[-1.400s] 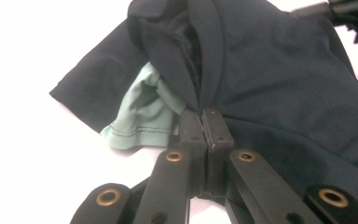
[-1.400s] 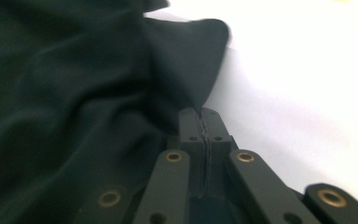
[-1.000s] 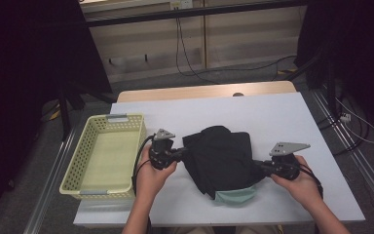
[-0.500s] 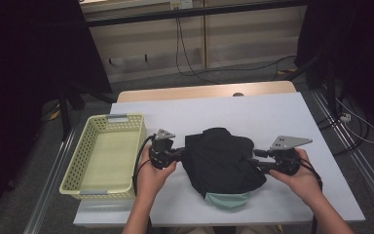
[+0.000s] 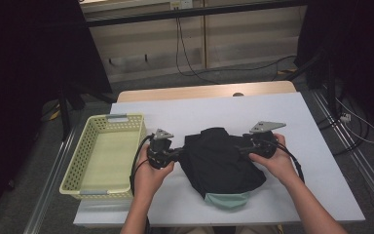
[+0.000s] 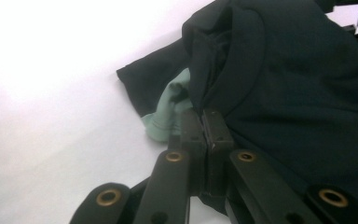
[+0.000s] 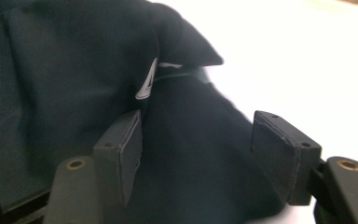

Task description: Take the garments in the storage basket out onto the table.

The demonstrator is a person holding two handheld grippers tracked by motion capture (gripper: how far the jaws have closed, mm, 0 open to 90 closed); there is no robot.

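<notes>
High view: black garment (image 5: 221,163) bunched mid-table btwn both hands, basket (image 5: 102,158) left; left gripper view: left gripper (image 6: 205,133) pressed together on cloth edge; right gripper view: right gripper (image 7: 196,154) jaws just been opening, fabric loose btwn them—risk: fold slumps, one-sided drag.

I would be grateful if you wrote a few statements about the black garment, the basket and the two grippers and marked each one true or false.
1. The left gripper is clamped shut on the black garment. True.
2. The garment lies inside the yellow basket. False: it lies on the white table, to the right of the basket, which holds nothing.
3. The right gripper has its jaws apart. True: they have just been opening, with black cloth between them and the pads off it.
4. A red lining shows at the garment's near edge. False: the lining is pale green.
</notes>
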